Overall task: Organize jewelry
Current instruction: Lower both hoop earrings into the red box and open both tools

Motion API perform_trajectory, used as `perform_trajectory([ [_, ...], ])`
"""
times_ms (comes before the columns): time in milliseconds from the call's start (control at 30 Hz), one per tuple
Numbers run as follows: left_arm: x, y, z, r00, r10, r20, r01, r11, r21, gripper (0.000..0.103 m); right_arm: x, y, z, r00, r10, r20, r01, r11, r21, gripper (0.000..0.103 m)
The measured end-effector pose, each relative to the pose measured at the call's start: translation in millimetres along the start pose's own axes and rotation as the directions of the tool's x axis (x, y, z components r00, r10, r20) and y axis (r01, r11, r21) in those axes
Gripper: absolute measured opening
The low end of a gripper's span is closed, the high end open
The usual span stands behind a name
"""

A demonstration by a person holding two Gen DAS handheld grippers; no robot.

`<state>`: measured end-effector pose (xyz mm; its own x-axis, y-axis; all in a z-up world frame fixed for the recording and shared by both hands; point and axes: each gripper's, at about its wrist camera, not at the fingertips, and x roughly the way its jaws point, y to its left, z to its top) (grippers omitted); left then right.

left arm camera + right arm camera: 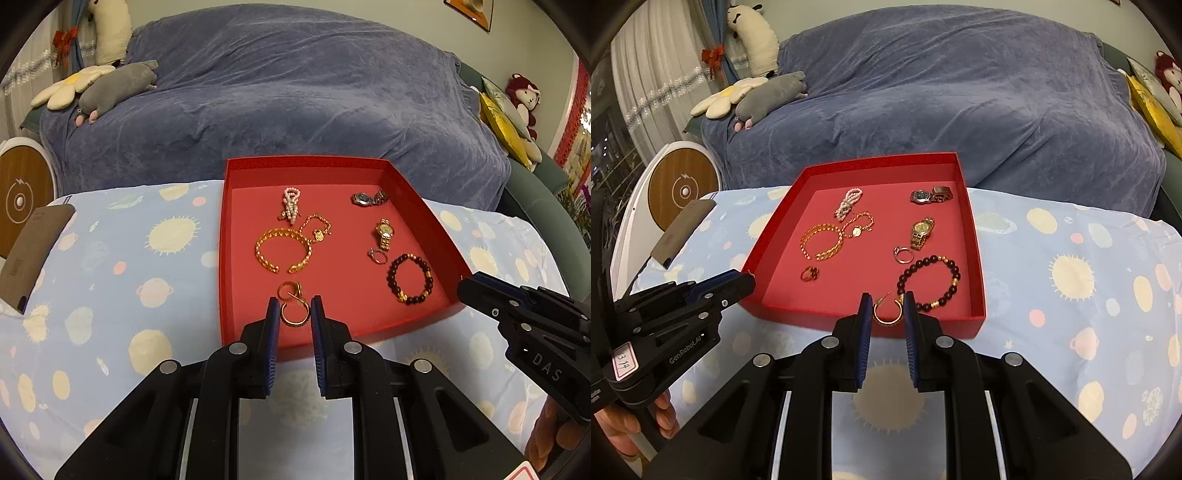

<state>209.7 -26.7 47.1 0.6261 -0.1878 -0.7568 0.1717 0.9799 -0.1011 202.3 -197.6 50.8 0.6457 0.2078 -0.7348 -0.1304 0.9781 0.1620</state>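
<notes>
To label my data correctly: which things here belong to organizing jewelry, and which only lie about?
Job: red tray, left tool holding one gold hoop, right tool holding second gold hoop, gold bangle, bead bracelet, gold watch.
Lying about: grey plush, flower cushion, brown card.

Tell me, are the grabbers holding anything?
Yes. The left gripper pinches a gold hoop earring across its outer sides; the right gripper pinches the matching hoop likewise.

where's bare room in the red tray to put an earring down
Bare strip down the middle of the red tray, between the gold bangle and the gold watch; also the front left corner. Crowded around the beaded bracelet.
</notes>
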Motion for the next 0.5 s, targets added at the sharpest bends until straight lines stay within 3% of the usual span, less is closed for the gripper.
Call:
perform_trajectory([
  [200,38.3,-2.1,28.6,1.000,0.021,0.006,-0.021,1.000,0.021,0.014,47.0,0.9,21.3,1.000,0.007,-0.027,-0.007,1.000,0.015,0.016],
  [500,83.3,1.7,28.8,0.999,0.020,-0.049,-0.020,1.000,0.007,0.015,84.9,1.6,22.2,0.997,0.028,-0.065,-0.026,0.999,0.025,0.016],
])
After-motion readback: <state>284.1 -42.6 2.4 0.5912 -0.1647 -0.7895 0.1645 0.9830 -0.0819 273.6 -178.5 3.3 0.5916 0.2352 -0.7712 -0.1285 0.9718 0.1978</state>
